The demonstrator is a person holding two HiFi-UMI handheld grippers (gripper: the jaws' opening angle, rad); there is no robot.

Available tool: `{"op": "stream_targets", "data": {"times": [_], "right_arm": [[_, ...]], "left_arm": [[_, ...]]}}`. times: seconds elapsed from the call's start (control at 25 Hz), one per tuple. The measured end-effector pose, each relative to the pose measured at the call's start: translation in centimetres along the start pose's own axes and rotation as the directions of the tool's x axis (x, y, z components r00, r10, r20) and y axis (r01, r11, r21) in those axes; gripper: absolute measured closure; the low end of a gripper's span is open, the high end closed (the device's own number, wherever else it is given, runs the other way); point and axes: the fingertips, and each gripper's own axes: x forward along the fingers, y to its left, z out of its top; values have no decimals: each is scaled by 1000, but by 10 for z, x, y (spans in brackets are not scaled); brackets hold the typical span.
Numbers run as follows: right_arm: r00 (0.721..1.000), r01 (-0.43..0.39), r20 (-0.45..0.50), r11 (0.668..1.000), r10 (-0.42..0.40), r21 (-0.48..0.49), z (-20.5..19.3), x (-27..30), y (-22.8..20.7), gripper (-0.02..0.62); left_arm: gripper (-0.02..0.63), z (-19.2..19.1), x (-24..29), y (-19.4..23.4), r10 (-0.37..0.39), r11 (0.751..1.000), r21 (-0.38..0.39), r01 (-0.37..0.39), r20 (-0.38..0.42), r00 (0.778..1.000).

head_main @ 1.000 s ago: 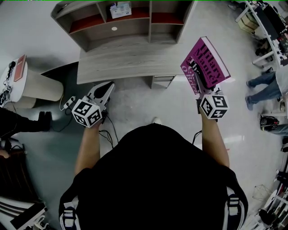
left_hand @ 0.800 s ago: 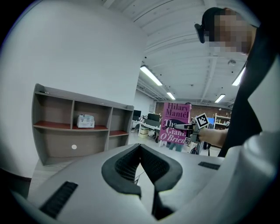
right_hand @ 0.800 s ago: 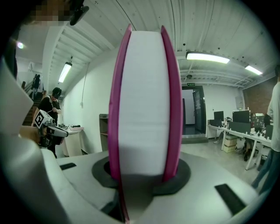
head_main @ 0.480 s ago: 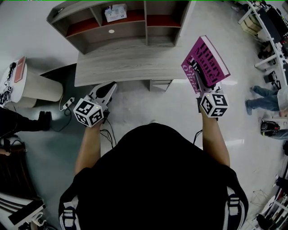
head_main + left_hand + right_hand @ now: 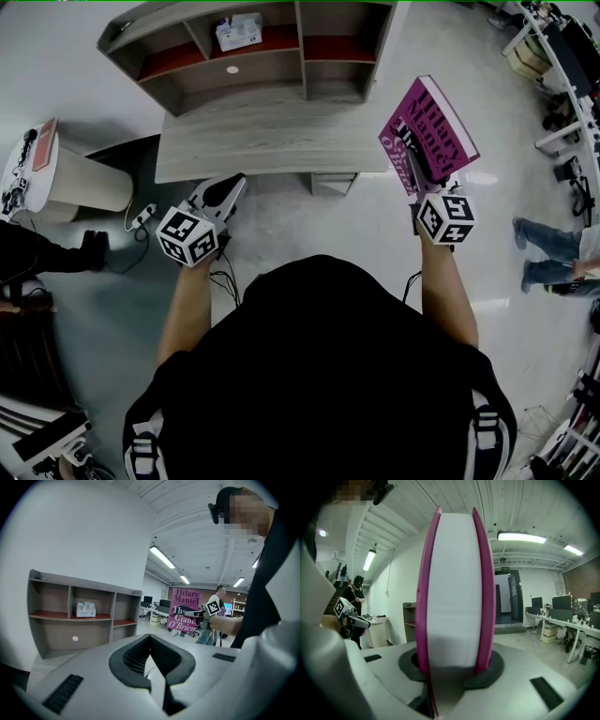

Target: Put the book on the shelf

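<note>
The right tool [image 5: 425, 175] clamps the magenta book [image 5: 429, 127] "Hilary Mantel, The Giant, O'Brien" beside the counter [image 5: 272, 141], the left tool [image 5: 231, 186] has its jaws together and empty, and a white box [image 5: 238, 31] sits in the shelf's [image 5: 272, 70] middle compartment.

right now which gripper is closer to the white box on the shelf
Left. The left gripper is at the desk's near edge, facing the white box; the right gripper, gripping the magenta book, is past the desk's right end.
</note>
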Motion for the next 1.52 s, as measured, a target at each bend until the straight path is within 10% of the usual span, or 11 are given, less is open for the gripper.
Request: {"op": "stream_targets", "data": {"times": [1.52], "right_arm": [[999, 11, -53, 1000, -10, 17, -1, 61, -17, 449]], "left_arm": [[586, 1, 48, 51, -54, 998, -34, 54, -21, 998]]}}
